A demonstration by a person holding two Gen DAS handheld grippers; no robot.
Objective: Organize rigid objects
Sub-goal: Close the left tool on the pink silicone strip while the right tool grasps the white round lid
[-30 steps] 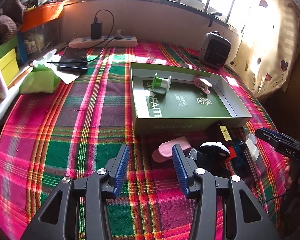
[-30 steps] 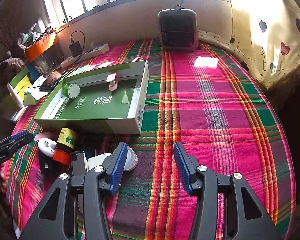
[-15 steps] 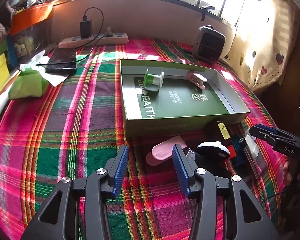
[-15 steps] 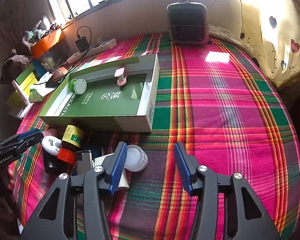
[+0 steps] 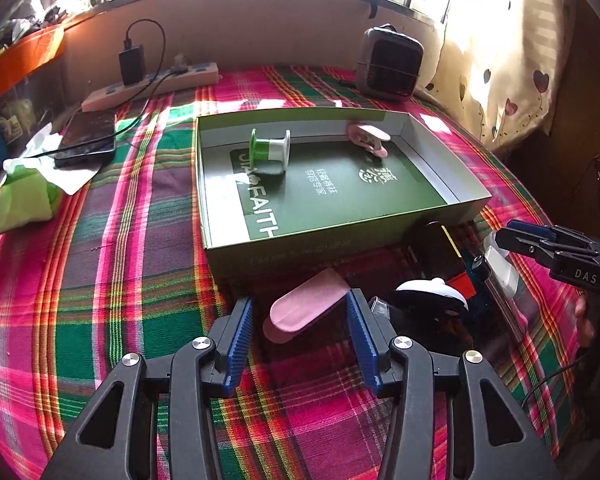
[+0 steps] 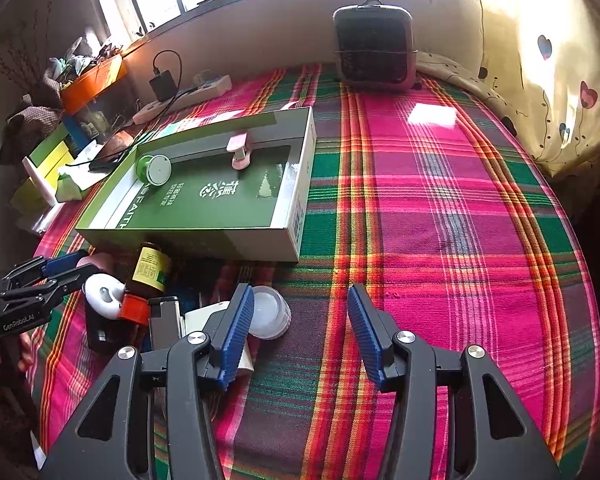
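Note:
A green box (image 5: 340, 236) lies on the plaid cloth; inside are a green and white spool (image 5: 270, 150) and a pink clip (image 5: 368, 138). In front of it lie a flat pink piece (image 5: 306, 306), a black and white item (image 5: 430, 294), a brown bottle with a red cap (image 6: 148, 276), a black stapler-like item (image 6: 164, 320) and a white round lid (image 6: 270, 312). My left gripper (image 5: 298, 316) is open, its fingers either side of the pink piece. My right gripper (image 6: 300, 320) is open over the cloth, just right of the lid. The box also shows in the right wrist view (image 6: 204, 236).
A small heater (image 6: 374, 46) stands at the back. A power strip with a charger (image 5: 156, 80), a phone (image 5: 88, 140) and a green tissue pack (image 5: 22, 200) lie at the back left. An orange bin (image 6: 92, 80) and yellow boxes (image 6: 50, 156) line the left edge.
My left gripper has moved forward and right, so the pink piece now lies between its fingers. My right gripper has moved forward toward the white lid.

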